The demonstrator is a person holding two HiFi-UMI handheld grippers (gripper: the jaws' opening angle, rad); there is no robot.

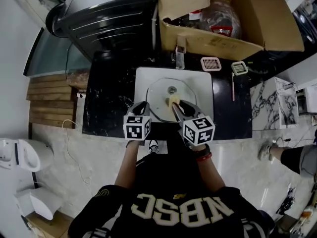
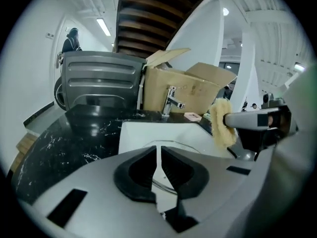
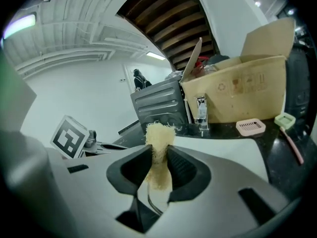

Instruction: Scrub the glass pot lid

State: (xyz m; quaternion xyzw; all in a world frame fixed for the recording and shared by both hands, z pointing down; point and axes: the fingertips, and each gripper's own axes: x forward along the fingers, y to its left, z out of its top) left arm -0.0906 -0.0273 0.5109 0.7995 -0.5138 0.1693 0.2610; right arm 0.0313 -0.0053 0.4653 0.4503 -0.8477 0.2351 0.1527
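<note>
Person: black jersey (image 1: pixel 148 182) with large pale block lettering (image 1: pixel 181 208) across the upper back and a yellowish emblem (image 1: pixel 101 193) on the left sleeve. Right wrist: dark band (image 1: pixel 203 156) with a red edge, possibly a watch. Tools: left gripper (image 1: pixel 141 105) and right gripper (image 1: pixel 179 106) have grey moulded shells and black jaw pads. Each bears a white cube (image 1: pixel 136 127) printed with black square markers.

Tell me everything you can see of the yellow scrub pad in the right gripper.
The scrub pad is pale yellow, of coarse fibre like loofah, frayed on top. It stands upright, pinched between the jaws of the right gripper, its top sticking out past them. In the head view it hangs over the glass pot lid in the white sink; whether it touches the lid cannot be told.
</note>
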